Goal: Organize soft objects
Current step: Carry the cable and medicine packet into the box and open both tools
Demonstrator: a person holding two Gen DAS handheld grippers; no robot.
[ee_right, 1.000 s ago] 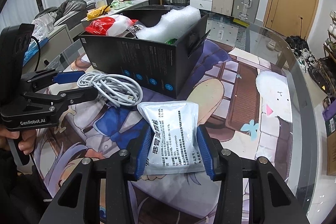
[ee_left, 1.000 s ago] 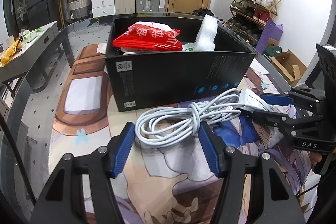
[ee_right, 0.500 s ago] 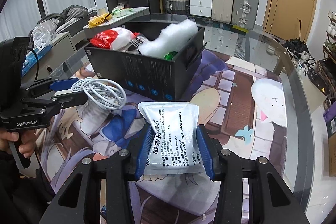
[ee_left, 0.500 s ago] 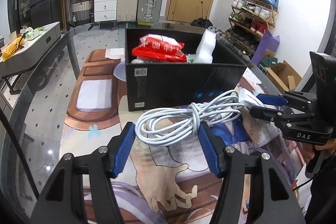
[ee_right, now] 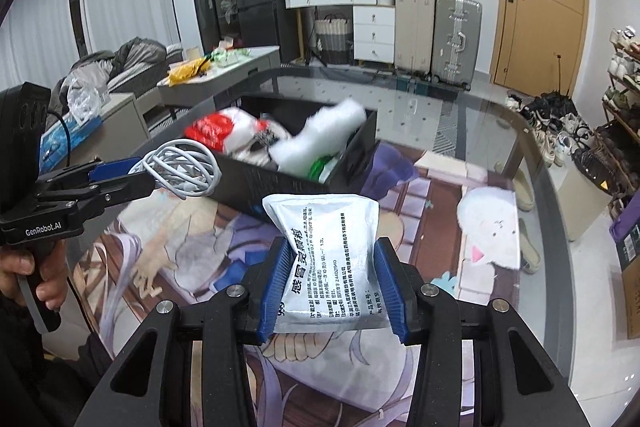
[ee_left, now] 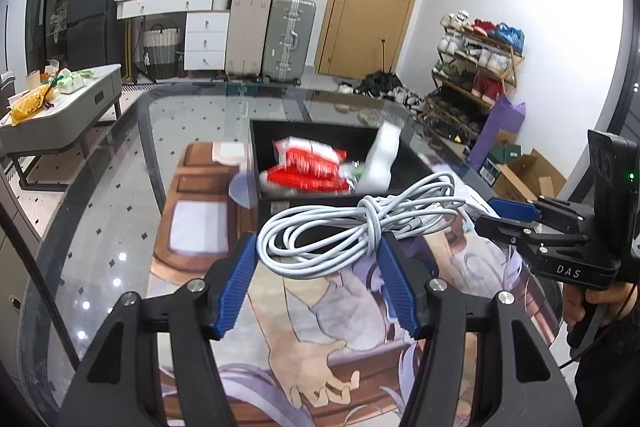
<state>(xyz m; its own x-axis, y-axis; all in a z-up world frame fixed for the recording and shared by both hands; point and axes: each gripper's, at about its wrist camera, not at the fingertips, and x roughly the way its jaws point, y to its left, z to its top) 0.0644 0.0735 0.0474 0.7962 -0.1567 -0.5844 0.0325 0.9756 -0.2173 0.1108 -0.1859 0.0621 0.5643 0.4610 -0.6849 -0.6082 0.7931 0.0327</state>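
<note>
My left gripper (ee_left: 318, 269) is shut on a coiled white cable (ee_left: 352, 227), held in the air just in front of the black box (ee_left: 320, 205). The same cable (ee_right: 182, 167) shows at the left of the right wrist view, with the left gripper (ee_right: 120, 177) holding it. My right gripper (ee_right: 331, 275) is shut on a silver medicine pouch (ee_right: 324, 259) with printed text, lifted above the mat. The right gripper (ee_left: 504, 217) appears at the right edge of the left wrist view. Inside the box (ee_right: 256, 183) lie a red-and-white pack (ee_left: 308, 169) and white foam (ee_right: 316, 135).
A printed cartoon mat (ee_left: 304, 327) covers the round glass table (ee_left: 120, 227). Beyond the table stand suitcases (ee_left: 288, 39), a white drawer unit (ee_left: 204, 39), a shoe rack (ee_left: 476, 67) and a door. A person's hand (ee_right: 36, 275) grips the left handle.
Both grippers have risen with their loads, the cable and the pouch. The box now sits lower and farther off in both views, with more of its inside visible.
</note>
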